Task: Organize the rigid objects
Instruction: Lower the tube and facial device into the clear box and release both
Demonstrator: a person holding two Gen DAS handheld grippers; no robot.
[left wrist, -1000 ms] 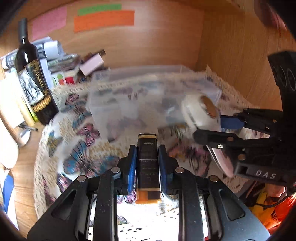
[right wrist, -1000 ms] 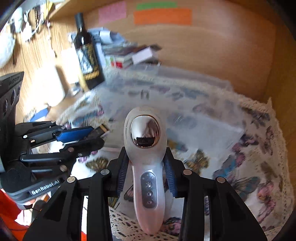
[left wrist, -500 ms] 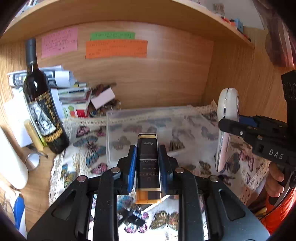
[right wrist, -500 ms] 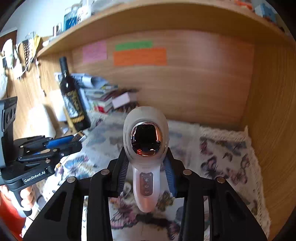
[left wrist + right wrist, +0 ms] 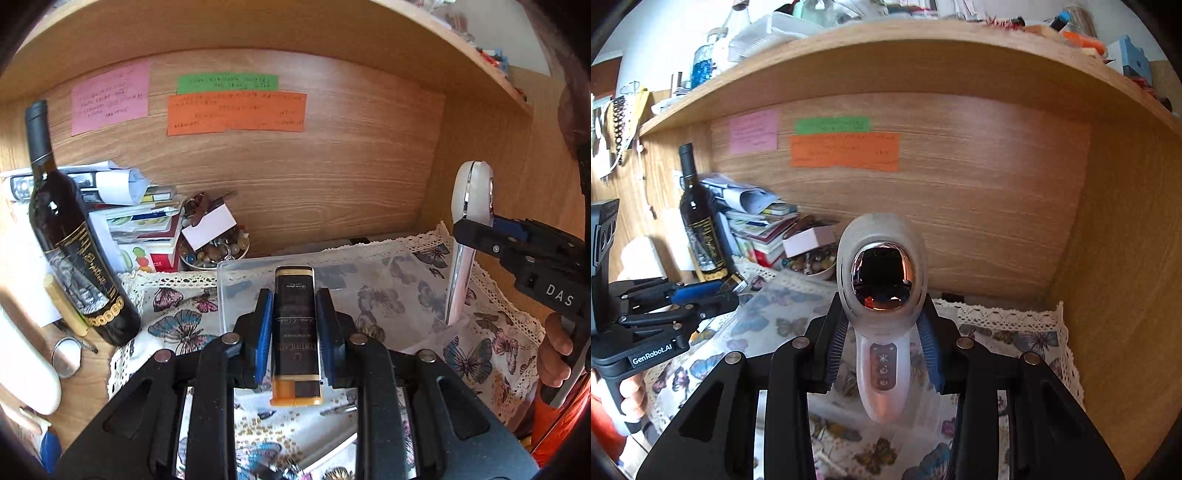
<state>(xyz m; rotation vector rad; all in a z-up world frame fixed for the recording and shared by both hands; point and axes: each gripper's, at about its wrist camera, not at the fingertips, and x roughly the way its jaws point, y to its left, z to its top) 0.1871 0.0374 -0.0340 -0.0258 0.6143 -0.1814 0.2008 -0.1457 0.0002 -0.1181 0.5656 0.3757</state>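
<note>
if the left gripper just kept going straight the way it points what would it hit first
Probably the clear plastic box on the butterfly cloth, directly ahead of the left gripper and the dark lighter it holds. If it passes above the box, the wooden back wall comes next; depth is unclear.

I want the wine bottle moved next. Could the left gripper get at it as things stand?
Probably not yet: the left gripper has its jaws shut on a dark box. The wine bottle stands upright at the cloth's left edge, its near side unobstructed.

Your left gripper (image 5: 294, 325) is hiding the black box's (image 5: 295, 332) sides; the notes' (image 5: 236, 112) handwriting is reading too small.
</note>
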